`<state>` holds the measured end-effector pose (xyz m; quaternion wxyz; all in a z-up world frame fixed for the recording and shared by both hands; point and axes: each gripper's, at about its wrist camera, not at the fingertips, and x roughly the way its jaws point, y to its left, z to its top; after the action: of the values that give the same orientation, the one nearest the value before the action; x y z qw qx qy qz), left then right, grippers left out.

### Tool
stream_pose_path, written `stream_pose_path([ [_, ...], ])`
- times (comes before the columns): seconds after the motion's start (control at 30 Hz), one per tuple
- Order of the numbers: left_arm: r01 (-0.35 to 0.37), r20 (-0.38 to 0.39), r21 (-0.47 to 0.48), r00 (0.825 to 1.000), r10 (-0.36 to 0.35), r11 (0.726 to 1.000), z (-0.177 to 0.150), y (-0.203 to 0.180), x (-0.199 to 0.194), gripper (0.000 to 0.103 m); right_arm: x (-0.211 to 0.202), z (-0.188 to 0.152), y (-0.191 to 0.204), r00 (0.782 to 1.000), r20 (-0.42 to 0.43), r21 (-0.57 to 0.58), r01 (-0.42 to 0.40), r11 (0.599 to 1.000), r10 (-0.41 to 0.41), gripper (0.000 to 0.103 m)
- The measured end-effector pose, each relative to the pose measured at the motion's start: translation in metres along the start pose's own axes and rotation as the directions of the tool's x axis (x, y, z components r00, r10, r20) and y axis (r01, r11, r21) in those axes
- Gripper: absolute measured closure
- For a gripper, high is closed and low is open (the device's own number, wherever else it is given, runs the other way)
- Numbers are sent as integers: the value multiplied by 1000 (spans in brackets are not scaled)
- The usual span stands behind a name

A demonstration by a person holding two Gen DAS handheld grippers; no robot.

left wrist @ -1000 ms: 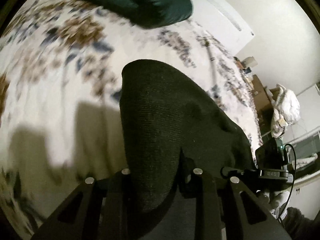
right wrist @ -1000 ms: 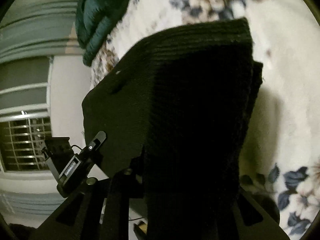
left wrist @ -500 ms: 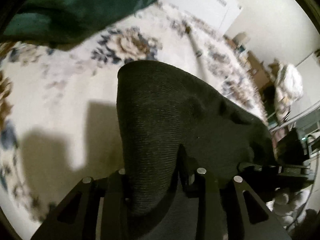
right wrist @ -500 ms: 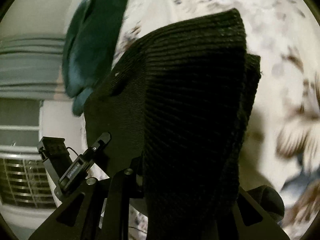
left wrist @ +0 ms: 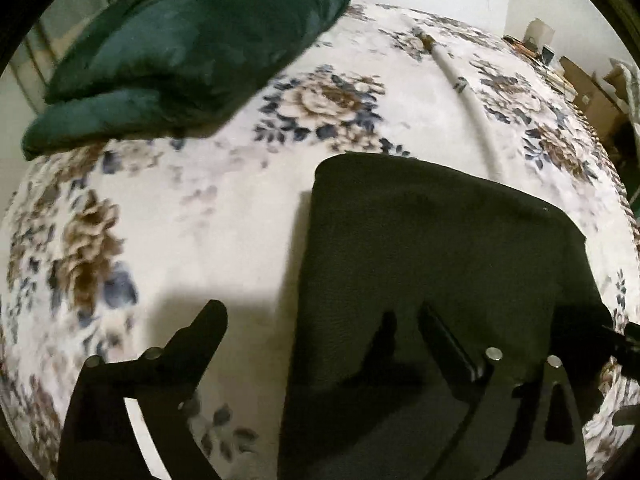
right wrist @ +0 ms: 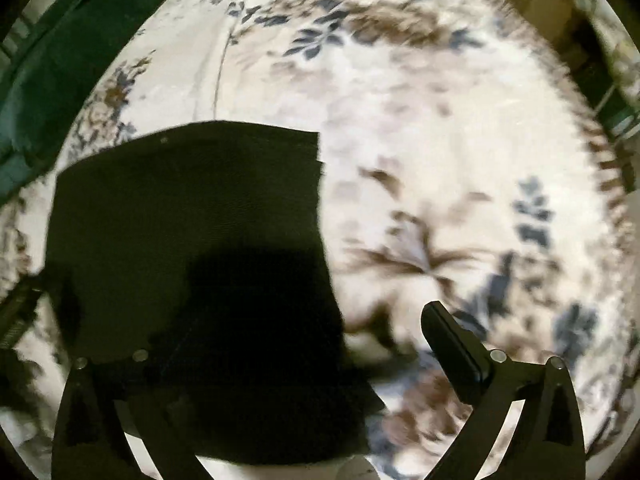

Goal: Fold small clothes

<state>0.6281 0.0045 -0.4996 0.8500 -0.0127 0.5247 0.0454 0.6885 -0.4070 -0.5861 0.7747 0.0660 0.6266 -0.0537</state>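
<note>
The black knit garment (left wrist: pixel 440 248) lies flat on the floral bedspread (left wrist: pixel 224 220), a squarish folded slab with a fine ribbed weave and one crisp straight edge. The left gripper (left wrist: pixel 320 320) has just sprung its jaws wide apart, one finger over the bedspread, the other over the knit, gripping nothing. The right gripper (right wrist: pixel 292 332) has likewise just opened wide above the garment's corner (right wrist: pixel 192 208), its pads off the cloth. A plush dark-green pillow (left wrist: pixel 192 40) sits beyond.
</note>
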Motion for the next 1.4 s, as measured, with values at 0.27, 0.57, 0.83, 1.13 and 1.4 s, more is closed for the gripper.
stream_pose_path([
  [0.27,-21,31,-29,999,22,999,-13,-6,-68,0,-76,-47,15,984,135,12,118,993,-119,0],
  [0.57,1,73,-35,997,2,999,-31,-14,-184,0,-202,-94,16,956,264,-6,137,991,-130,0],
  [0.83,13,113,8,994,-14,1000,-57,-31,-305,0,-341,-158,12,919,372,-15,148,989,-132,0],
  [1.13,28,196,29,980,-33,999,-85,-39,-433,0,-475,-230,-5,886,449,-2,131,991,-116,0],
  [1.4,29,264,14,964,-32,999,-108,-40,-522,0,-577,-289,-14,848,527,-30,88,996,-59,0],
])
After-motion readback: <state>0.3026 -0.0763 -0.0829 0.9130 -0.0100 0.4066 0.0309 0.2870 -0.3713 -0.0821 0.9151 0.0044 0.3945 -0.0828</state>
